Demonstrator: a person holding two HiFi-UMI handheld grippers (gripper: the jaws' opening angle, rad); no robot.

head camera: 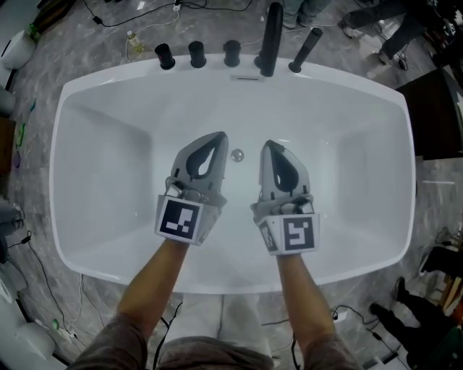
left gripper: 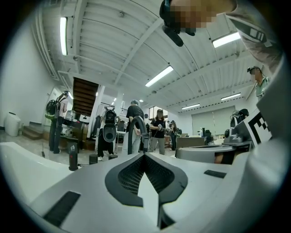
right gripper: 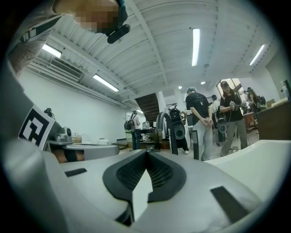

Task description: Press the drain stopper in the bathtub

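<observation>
The bathtub (head camera: 87,130) is white and oval, seen from directly above in the head view; the drain stopper (head camera: 237,155) is a small round metallic disc on the tub floor, near the faucet end and on the centre line. The left gripper (head camera: 219,139) and the right gripper (head camera: 268,145) are held side by side over the basin, tips pointing toward the faucet (head camera: 271,40); the stopper appears in the gap between the two, clear of both in that view. Left gripper view: the left gripper (left gripper: 144,155) has its jaws brought together so that the tips meet, with nothing between the ribbed pads (left gripper: 132,175). Right gripper view: the right gripper (right gripper: 146,154) is in the same condition, tips in contact and nothing held. Three black knobs (head camera: 197,54) stand in a row on the tub rim to the left of the faucet; a black hand shower (head camera: 305,49) stands tilted to its right. Cables (head camera: 137,14) lie on the grey floor beyond the tub.
</observation>
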